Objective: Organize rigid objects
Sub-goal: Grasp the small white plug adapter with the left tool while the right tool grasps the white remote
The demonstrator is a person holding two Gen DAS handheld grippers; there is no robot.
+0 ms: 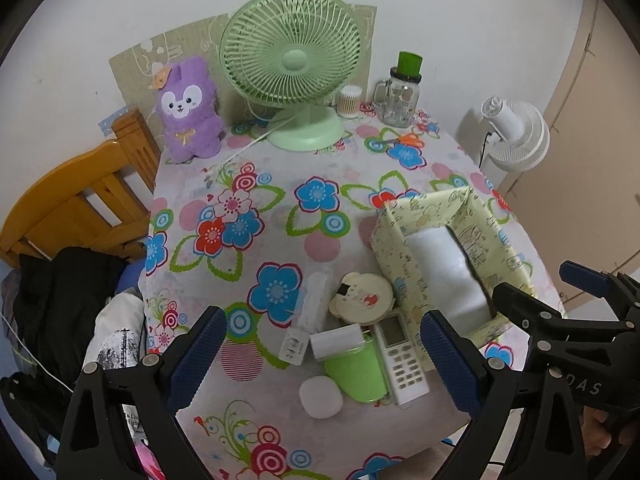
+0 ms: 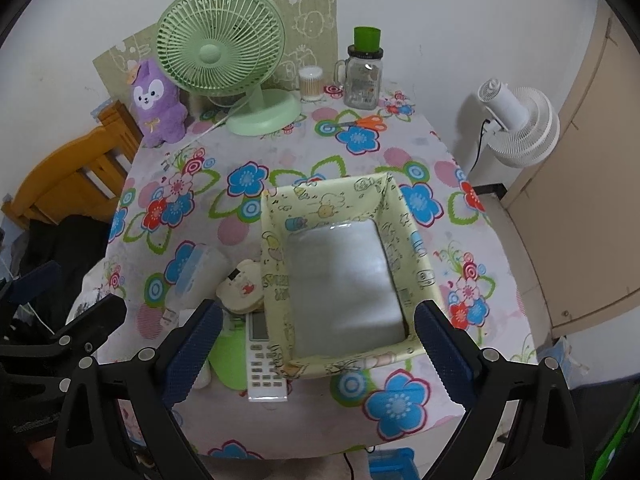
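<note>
The table [image 1: 280, 240] under its flowered cloth carries everything. At three o'clock on it sits the yellow box [image 2: 276, 264], open-topped and holding nothing but its pale liner, likely the bin for sorting. Just beside the box, at its nine o'clock, the loose items huddle: remote [image 1: 400, 356], green cup [image 1: 358, 372] lying on its side, round tin [image 1: 362, 300], white puck [image 1: 320, 396]. The left gripper [image 1: 320, 360] hangs over that cluster, fingers spread, holding nothing; the right gripper [image 2: 316, 352] straddles the box's near wall, likewise wide apart, presumably ready to receive.
</note>
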